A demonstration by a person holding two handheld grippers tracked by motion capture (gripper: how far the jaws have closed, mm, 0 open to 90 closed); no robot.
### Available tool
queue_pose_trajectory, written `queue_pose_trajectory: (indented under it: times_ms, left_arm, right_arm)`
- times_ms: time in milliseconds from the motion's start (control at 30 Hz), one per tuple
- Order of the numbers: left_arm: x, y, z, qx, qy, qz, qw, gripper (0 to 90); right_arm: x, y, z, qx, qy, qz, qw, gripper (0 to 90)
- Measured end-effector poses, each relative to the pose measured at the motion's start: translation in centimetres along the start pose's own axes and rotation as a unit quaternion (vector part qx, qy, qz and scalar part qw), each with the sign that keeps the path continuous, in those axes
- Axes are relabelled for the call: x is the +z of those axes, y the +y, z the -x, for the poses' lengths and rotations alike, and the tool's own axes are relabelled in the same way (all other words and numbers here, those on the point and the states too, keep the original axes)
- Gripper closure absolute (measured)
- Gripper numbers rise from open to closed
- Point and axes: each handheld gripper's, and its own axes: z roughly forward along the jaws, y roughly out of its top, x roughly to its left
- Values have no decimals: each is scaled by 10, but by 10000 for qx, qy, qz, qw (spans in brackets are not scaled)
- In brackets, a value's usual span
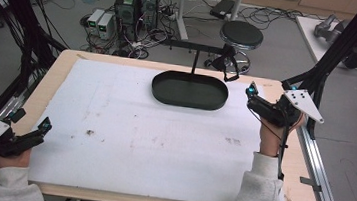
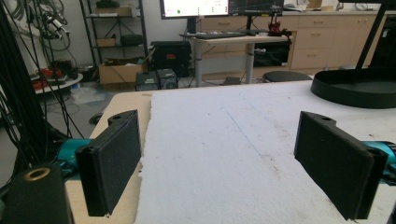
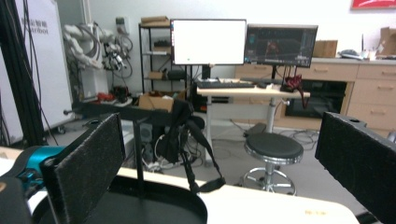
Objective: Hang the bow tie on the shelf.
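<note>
Down at the lower left of the high view, the left tool [image 1: 43, 127] rests at the edge of the white foam sheet [image 1: 138, 131] that covers most of the wooden table [image 1: 65, 61]. Its own view shows the two black jaws standing wide apart with nothing between them, the foam sheet running between them toward the upper part of the frame. At the right of the high view, the right tool [image 1: 252, 92] is held up in the person's right hand [image 1: 269, 135], just right of the black oval tray [image 1: 190, 90] that sits at the upper middle of the sheet. In the right gripper view its jaws are likewise spread, empty, with the tray's rim at the lower left and a black stool [image 3: 273, 148] on the floor beyond the table.
</note>
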Motion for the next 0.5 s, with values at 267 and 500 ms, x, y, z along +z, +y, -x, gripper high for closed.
queue_pose_trajectory:
  times_ms: [267, 500]
  left_arm:
    - [0, 0, 0, 7, -11, -8, 10000, 151]
    - [0, 0, 0, -2, -12, -16, 10000, 151]
  right_arm:
    - [-1, -8, -2, 14, 35, -165, 9999, 6]
    - [-4, -20, -8, 33, 68, -341, 9994, 6]
